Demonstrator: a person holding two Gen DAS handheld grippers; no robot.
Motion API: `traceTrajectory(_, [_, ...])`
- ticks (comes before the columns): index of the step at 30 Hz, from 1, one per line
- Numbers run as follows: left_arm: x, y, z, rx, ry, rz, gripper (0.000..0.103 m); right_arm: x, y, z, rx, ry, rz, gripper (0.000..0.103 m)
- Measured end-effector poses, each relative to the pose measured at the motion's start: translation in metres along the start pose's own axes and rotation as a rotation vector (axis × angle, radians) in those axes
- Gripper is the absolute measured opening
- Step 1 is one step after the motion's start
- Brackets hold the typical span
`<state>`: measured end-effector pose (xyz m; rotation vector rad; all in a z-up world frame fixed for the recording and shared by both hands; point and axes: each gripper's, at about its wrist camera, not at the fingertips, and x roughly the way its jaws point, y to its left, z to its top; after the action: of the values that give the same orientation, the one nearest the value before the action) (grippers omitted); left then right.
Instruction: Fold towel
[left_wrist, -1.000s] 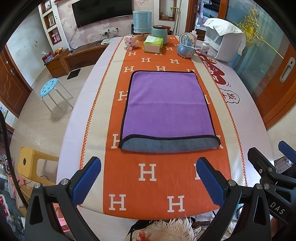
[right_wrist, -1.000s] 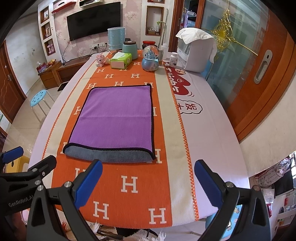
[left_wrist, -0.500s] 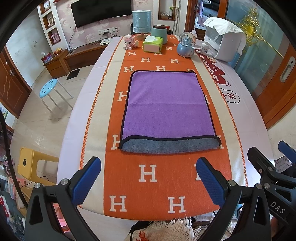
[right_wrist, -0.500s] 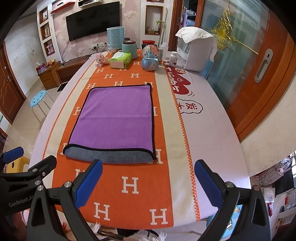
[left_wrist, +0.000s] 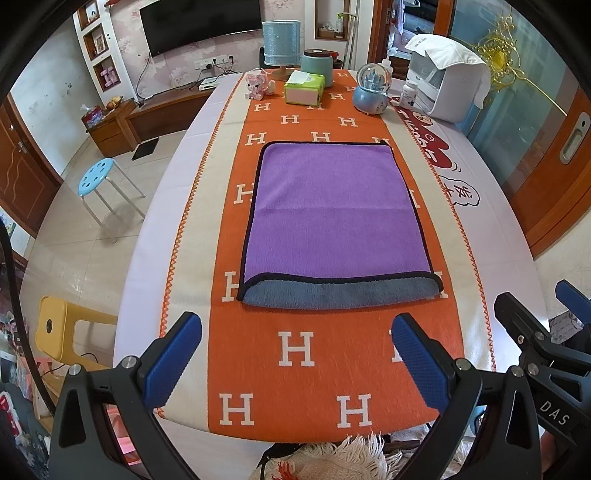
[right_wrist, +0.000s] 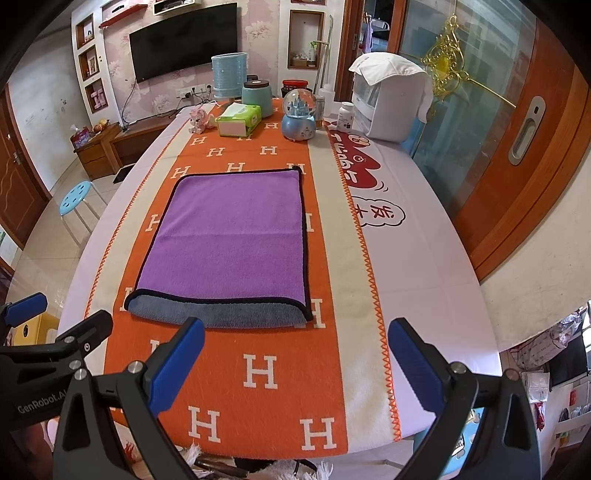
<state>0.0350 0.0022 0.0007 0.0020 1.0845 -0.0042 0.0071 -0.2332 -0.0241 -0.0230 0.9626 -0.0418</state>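
A purple towel (left_wrist: 334, 214) with a black hem lies flat on the orange runner, folded over so its grey underside shows along the near edge (left_wrist: 340, 293). It also shows in the right wrist view (right_wrist: 232, 240). My left gripper (left_wrist: 295, 354) is open and empty, held above the runner short of the towel's near edge. My right gripper (right_wrist: 295, 358) is open and empty, also short of the near edge and toward the towel's right corner. Each gripper shows at the edge of the other's view.
At the table's far end stand a tissue box (left_wrist: 304, 88), a snow globe (left_wrist: 371, 92), a teal jar (left_wrist: 317, 66), a pink toy (left_wrist: 258, 85), a pill bottle (left_wrist: 409, 94) and a white appliance (left_wrist: 447, 85). A blue stool (left_wrist: 96, 179) and a yellow chair (left_wrist: 59, 332) stand left.
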Motion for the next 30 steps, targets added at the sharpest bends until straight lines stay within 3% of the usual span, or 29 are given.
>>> traceTrajectory(30, [0.012, 0.000, 0.007, 0.017, 0.006, -0.009, 0.102, 0.015, 0.004, 0.001, -0.012, 0.023, 0.008, 0.096])
